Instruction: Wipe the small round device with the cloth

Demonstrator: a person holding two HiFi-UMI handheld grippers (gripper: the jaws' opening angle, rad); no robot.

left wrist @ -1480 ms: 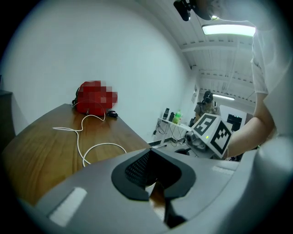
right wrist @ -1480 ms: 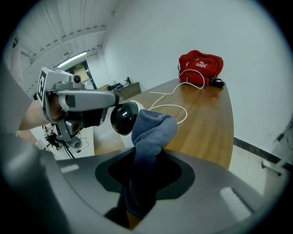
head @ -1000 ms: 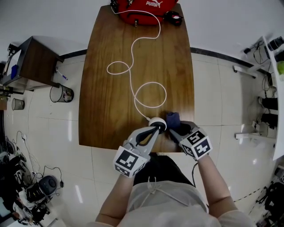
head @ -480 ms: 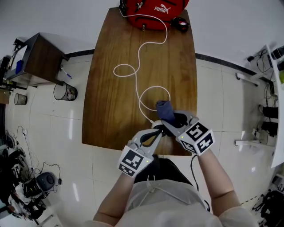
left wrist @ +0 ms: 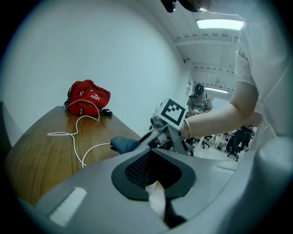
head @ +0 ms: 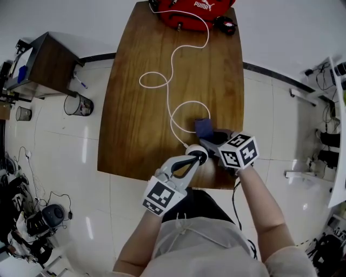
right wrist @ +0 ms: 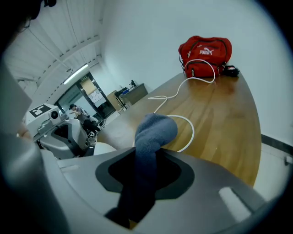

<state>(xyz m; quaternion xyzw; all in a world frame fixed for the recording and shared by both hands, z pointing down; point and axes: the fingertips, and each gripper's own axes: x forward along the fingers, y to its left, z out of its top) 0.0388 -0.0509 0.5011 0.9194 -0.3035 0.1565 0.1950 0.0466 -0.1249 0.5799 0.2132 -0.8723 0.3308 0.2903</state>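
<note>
Your left gripper [head: 197,156] has its jaws closed on the small round device [head: 192,149], near the front edge of the wooden table [head: 135,108]; your right gripper [head: 212,139] is clamped on the blue cloth [head: 204,127], whose bunched end sticks out past the jaws, just beyond the device; whether cloth and device touch cannot be told; the white cable [head: 162,81] loops from the device up the table toward the red bag [head: 194,8].
</note>
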